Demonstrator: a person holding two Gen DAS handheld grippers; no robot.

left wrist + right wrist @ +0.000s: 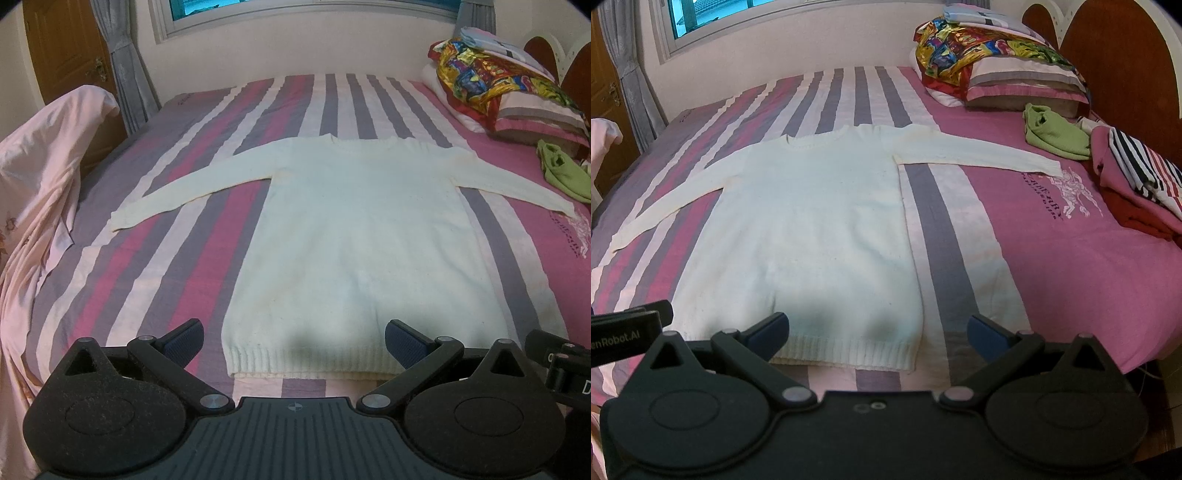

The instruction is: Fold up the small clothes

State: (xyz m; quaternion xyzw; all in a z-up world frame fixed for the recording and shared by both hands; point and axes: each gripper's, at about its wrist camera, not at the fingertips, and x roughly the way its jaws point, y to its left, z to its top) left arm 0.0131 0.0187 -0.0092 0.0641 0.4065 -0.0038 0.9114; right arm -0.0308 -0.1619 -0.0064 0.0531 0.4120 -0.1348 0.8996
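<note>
The white sweater (pixel 354 229) lies flat on the bed (pixel 177 280), hem toward both grippers, neckline away, sleeves outstretched sideways. Left gripper (pixel 294 341) and right gripper (pixel 877 334) spread, empty.

Striped bed (pixel 207 229), window (pixel 314 7), wooden door (pixel 62 48)

We're low at the bed's (pixel 207 258) near edge, both wrist views facing the window (pixel 713 18), sharing the white sweater (pixel 354 236) just ahead.
</note>
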